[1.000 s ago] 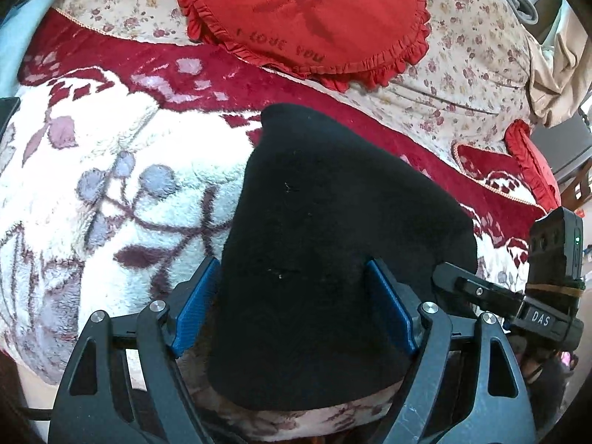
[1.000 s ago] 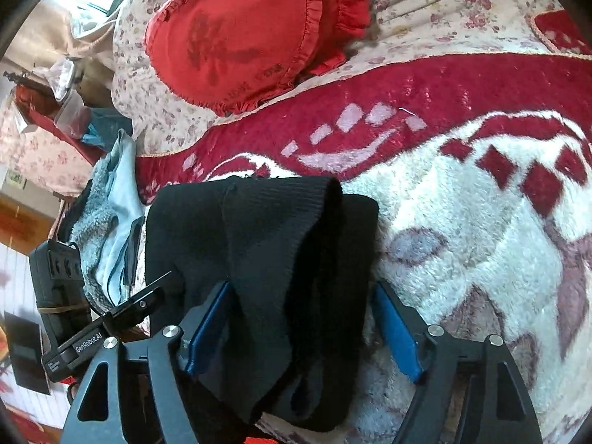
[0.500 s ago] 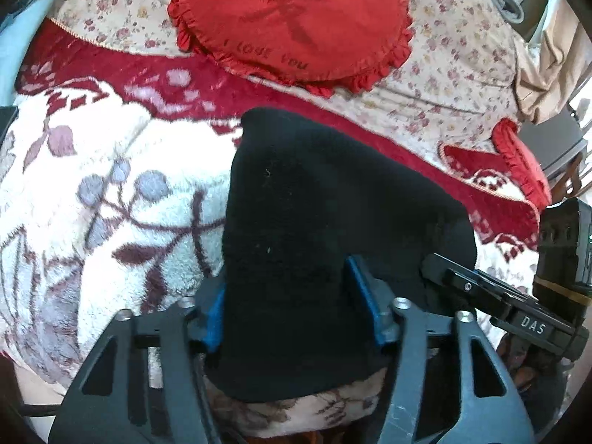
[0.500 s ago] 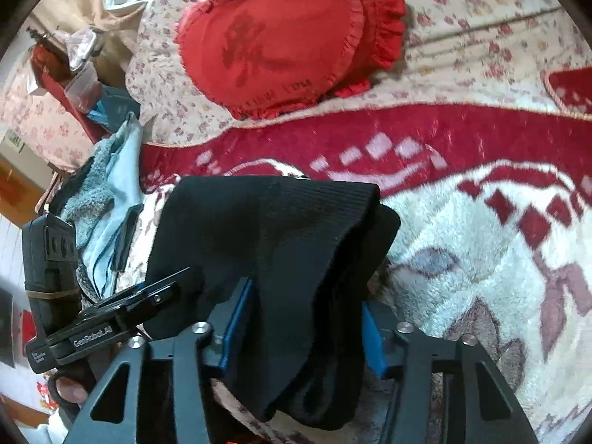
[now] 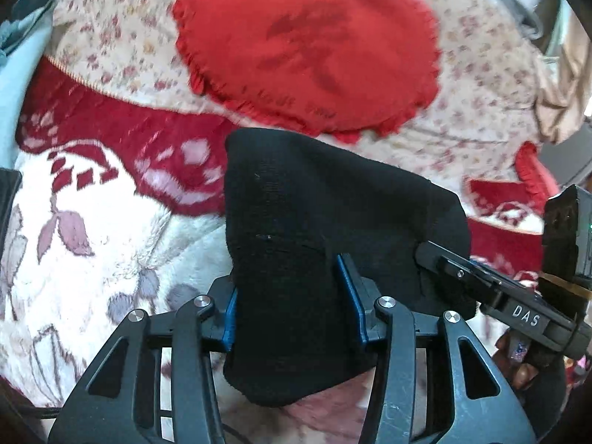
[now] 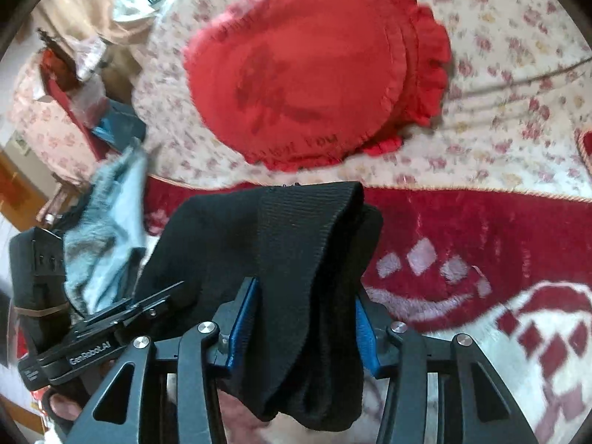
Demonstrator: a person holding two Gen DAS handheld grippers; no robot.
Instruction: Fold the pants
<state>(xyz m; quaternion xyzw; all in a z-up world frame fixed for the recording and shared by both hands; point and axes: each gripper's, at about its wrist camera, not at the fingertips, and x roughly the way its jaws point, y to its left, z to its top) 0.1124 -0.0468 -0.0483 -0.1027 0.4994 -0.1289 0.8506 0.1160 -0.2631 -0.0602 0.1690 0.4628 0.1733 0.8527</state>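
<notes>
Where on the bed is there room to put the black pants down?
Bare white fleece blanket lies left of the black pants, and more to their right. Farther back, the red round pillow crowds the floral cover; light blue clothes crowd the left edge.

The pants (image 5: 296, 222) were black, of a soft knit fabric, and already gathered into several stacked layers. In the left wrist view they formed a dark, roughly triangular bundle raised above the bed covering, narrowing to a blunt folded corner at the far end, with a loose lower edge hanging near the camera. In the right wrist view the pants (image 6: 296, 244) showed a ribbed band running lengthwise over the top of the bundle, a straight folded far edge, and thick doubled layers drooping at the near end.
</notes>
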